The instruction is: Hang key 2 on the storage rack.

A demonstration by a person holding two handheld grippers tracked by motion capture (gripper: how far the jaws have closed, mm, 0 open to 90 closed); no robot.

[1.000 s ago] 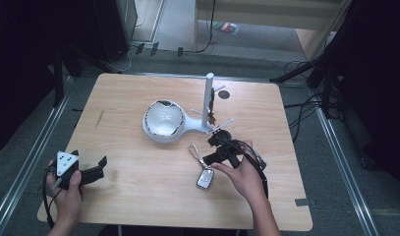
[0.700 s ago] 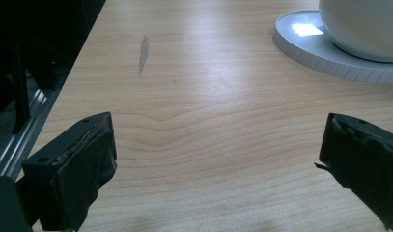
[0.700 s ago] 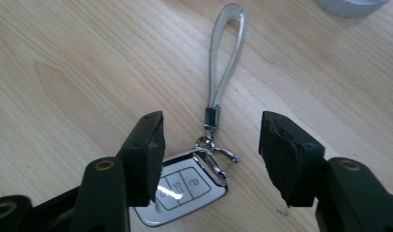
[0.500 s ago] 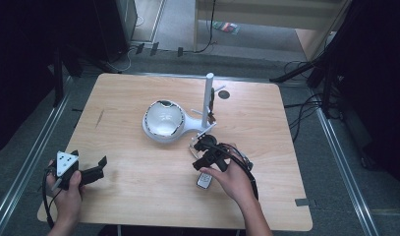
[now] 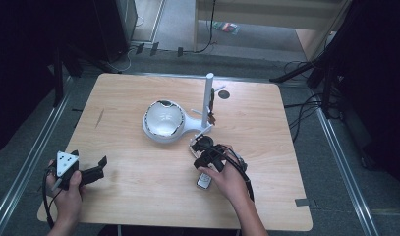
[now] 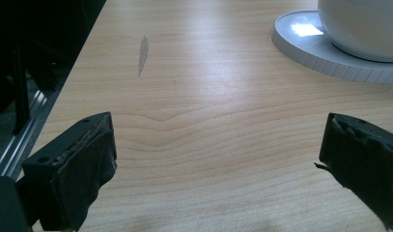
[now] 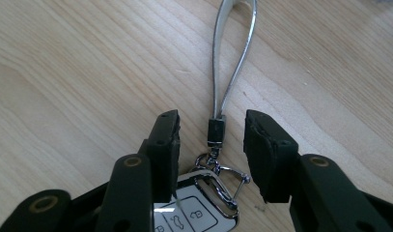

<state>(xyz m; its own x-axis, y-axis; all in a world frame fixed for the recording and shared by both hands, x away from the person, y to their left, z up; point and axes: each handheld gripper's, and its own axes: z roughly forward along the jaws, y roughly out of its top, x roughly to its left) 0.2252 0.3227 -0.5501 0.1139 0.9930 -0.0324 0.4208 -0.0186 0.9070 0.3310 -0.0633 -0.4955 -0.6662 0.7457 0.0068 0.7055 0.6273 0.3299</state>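
Pale wooden worktop (image 5: 138, 196), square, seen from above. Near its middle, a white round bowl-shaped stand (image 5: 163, 120) with an upright white post (image 5: 207, 98) bearing small pegs. At the near left edge, left gripper (image 5: 97, 169) held low, fingers (image 6: 83, 164) spread wide with only bare wood between them. Right of centre, right gripper (image 7: 212, 145) lowered over a white car key fob (image 7: 189, 212) lying flat just in front of the stand. Fingers (image 7: 167, 140) partly open, just now closing, either side of the small black clasp joining the fob's metal ring to its silvery grey strap loop (image 7: 232, 58); not yet pressing. For a clean pick-up, probably best to centre on the clasp, close fully, then lift straight.
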